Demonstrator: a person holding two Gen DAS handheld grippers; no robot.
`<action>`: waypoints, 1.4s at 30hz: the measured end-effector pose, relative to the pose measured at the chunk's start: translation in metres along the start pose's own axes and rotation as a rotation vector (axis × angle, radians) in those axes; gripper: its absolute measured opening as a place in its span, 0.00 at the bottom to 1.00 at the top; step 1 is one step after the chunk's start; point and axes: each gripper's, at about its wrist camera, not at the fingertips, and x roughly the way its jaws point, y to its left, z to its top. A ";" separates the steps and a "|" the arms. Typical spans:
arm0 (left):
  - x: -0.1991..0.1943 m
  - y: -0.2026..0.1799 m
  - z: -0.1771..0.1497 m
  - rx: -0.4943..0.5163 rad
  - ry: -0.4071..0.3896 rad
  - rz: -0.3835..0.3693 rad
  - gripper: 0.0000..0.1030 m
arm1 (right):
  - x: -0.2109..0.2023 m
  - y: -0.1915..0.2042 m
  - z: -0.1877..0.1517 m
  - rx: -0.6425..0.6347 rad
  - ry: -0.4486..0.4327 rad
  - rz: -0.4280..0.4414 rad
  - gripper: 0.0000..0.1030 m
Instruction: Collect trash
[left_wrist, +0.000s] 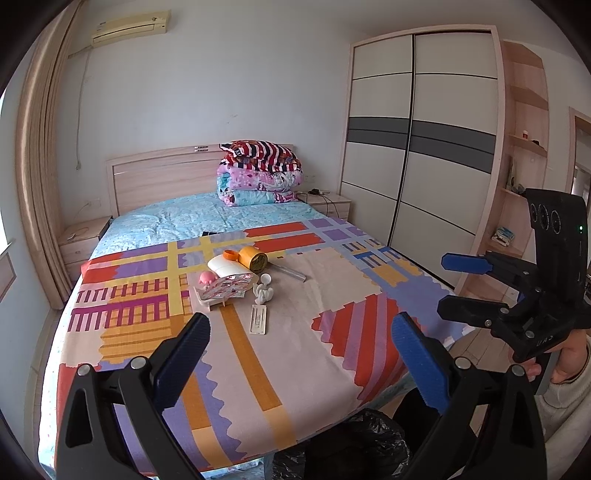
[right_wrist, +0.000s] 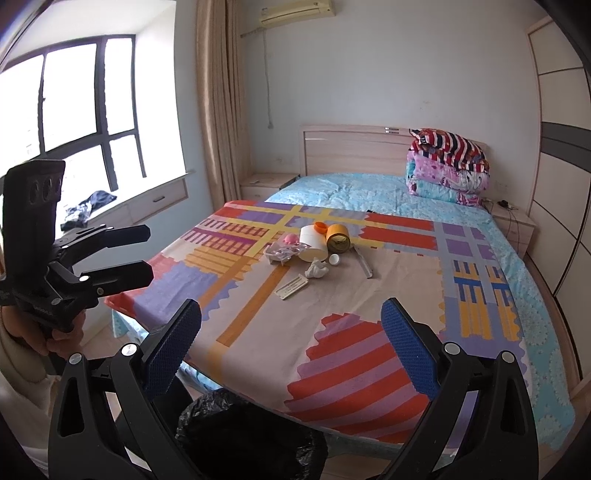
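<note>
Trash pile (left_wrist: 236, 280) lies mid-bed at 12 o'clock; left gripper (left_wrist: 301, 354) and right gripper (right_wrist: 291, 343) spread wide, empty.

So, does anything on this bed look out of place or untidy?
Yes. A small heap of litter lies in the middle of the patterned bedspread: a crumpled tissue, a roll of yellow tape on its side, a white tub tipped over, a loose orange lid and a flat white strip. Such things do not belong on a bed.
</note>
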 end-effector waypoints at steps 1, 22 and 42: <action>0.001 0.001 0.000 0.002 0.000 0.001 0.92 | 0.001 -0.002 0.001 0.001 0.000 -0.002 0.96; 0.112 0.039 0.014 0.131 0.122 0.104 0.92 | 0.135 -0.069 0.026 0.007 0.123 -0.057 0.95; 0.227 0.063 0.003 0.248 0.287 0.241 0.78 | 0.263 -0.109 0.031 0.061 0.301 -0.090 0.83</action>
